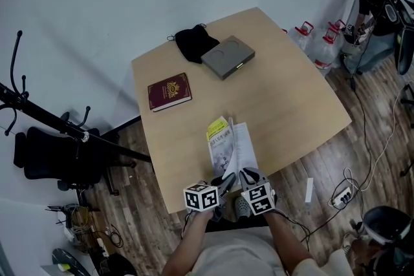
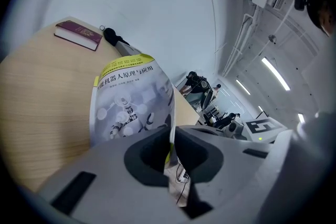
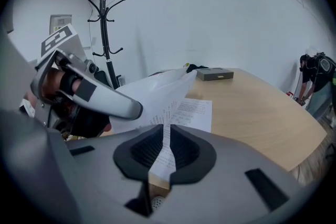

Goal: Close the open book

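Head view: open book (image 1: 228, 147) just ahead; left tool (image 2: 172, 136) pinches cover (image 2: 131, 105), right tool (image 3: 166, 138) pinches page (image 3: 157, 94).

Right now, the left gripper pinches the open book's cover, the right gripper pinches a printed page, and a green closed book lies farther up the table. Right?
Not quite: the closed book is dark red, not green, as the head view shows. The left gripper does pinch the cover, and the right gripper a printed page.
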